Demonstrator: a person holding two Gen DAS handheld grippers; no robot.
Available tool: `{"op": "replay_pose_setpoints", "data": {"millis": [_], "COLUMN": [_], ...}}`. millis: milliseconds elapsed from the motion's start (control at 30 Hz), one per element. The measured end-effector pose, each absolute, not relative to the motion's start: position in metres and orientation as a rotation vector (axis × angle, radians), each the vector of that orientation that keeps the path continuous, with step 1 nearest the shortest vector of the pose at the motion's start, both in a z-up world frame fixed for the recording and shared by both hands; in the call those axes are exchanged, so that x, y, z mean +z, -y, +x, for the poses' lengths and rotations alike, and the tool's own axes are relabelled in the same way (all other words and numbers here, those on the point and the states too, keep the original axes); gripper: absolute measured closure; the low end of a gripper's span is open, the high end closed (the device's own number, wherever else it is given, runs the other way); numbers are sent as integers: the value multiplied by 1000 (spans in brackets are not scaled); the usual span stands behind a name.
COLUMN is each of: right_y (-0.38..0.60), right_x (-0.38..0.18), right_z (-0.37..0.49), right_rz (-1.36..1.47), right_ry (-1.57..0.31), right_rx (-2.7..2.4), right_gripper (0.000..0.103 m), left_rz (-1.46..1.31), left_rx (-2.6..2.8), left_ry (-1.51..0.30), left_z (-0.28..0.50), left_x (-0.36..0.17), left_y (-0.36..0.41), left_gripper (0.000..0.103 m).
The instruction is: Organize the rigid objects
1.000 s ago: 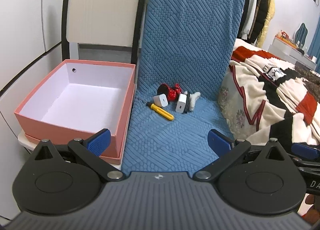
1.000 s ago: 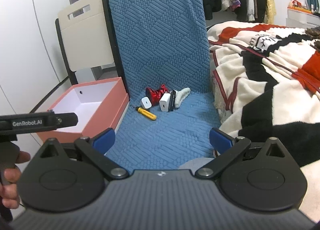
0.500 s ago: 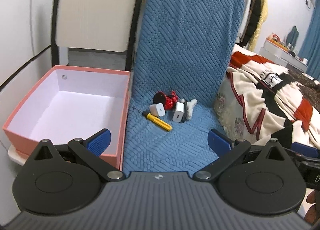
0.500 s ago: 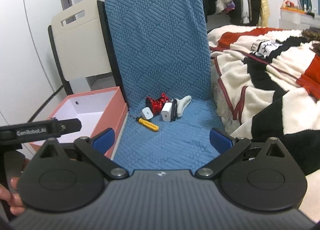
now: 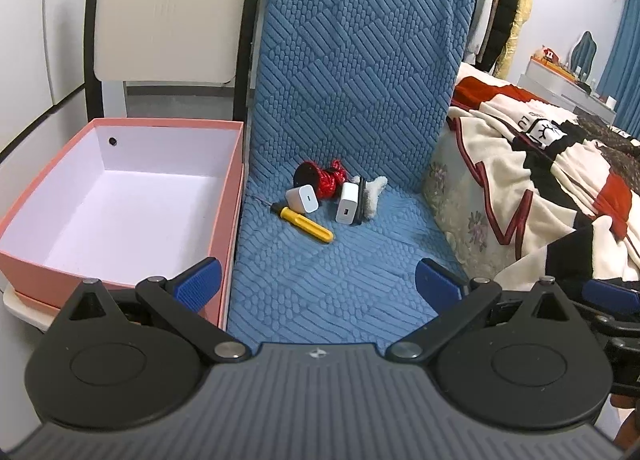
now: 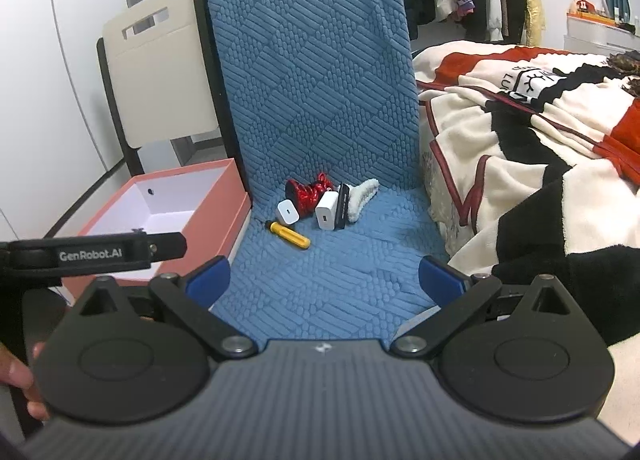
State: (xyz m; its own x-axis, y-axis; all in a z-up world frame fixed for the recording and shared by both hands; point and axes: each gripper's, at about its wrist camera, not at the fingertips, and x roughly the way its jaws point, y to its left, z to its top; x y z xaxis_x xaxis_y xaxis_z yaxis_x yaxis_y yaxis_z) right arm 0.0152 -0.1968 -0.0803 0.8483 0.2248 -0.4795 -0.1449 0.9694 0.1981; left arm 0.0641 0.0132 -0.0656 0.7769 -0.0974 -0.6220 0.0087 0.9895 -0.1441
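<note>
On the blue chair seat (image 5: 320,280), at twelve o'clock from both empty, spread-apart hand-held grippers (image 5: 318,280) (image 6: 324,274), a yellow screwdriver (image 5: 306,223), two white chargers (image 5: 302,198) and other clutter lay bunched tightly enough that one grab might knock neighbours away from the pink box (image 5: 32,260) at ten o'clock.

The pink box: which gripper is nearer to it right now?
Left. The left gripper hangs by the front right corner of the pink box, one finger overlapping its wall. The right gripper sits over the blue chair seat, further right of it.
</note>
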Motion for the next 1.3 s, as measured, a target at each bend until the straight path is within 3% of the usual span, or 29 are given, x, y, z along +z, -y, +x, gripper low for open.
{"op": "replay_pose_setpoints", "data": {"millis": [467, 967, 1167, 1300], "right_y": [211, 201, 197, 200], "right_x": [-101, -143, -159, -169], "right_z": [30, 97, 132, 156], "right_rz": [193, 210, 203, 237], "right_ry": [-545, -548, -546, -572], "right_rx": [216, 204, 177, 171], "right_gripper": [1, 3, 9, 20], "left_rz": [-138, -145, -136, -134], "left_rx": [-67, -62, -53, -56], "left_ry": [-713, -725, -748, -749], "left_z": [89, 174, 214, 240], "left_x": [-90, -148, -174, -184], "left_y": [6, 13, 10, 7], "left_gripper": [0, 0, 0, 0]}}
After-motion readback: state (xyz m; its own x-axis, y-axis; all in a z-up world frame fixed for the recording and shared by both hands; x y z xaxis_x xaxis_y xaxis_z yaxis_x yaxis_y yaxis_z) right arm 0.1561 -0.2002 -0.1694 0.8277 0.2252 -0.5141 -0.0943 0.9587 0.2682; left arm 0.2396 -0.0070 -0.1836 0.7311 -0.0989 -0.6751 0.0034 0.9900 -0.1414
